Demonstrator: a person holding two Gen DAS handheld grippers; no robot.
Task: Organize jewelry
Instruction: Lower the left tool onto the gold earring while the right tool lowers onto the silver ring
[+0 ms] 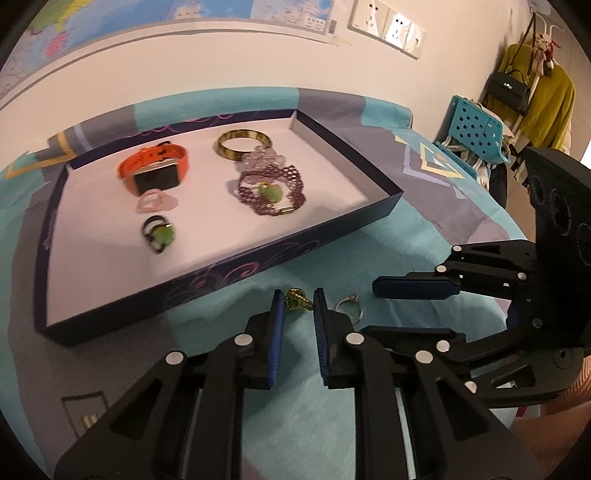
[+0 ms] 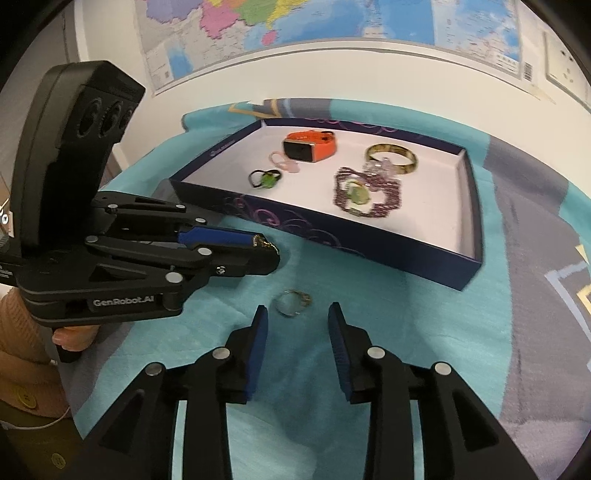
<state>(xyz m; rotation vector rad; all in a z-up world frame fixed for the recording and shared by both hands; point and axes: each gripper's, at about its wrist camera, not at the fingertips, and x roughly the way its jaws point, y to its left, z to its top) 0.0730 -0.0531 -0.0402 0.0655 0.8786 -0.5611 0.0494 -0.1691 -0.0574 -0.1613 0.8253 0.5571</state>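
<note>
Spreading across the whole work surface: a teal and grey patterned cloth [image 2: 424, 314], with a wall map [image 2: 295, 22] hanging behind it and a yellow garment [image 1: 543, 92] draped on a rack off to one side.

Sitting on the cloth toward the wall: a shallow dark blue box lid [image 1: 236, 273] with a white floor, serving as a tray. Lying inside it: an orange smartwatch [image 1: 155, 171], a gold bangle [image 1: 242, 144], a purple beaded bracelet [image 1: 271, 190] with a green stone at its middle, a cluster of pale clear beads [image 1: 264, 157] touching both bangle and bracelet, a pink heart-shaped piece [image 1: 153, 203] just beside the watch, and a dark ring with a green stone [image 1: 159, 232] nearer the front wall.

Resting on the cloth outside the tray, just in front of its near wall: a gold ring with a green stone [image 1: 297, 301]. Straddling it: the left gripper [image 1: 298, 299], blue pads set narrowly apart on either side; whether actually pinching it, cannot tell.

Lying just beside that ring, apart from it: a silver ring [image 2: 293, 302]. Hovering close behind this one: the right gripper [image 2: 297, 314], fingers spread wide and gripping nothing.
</note>
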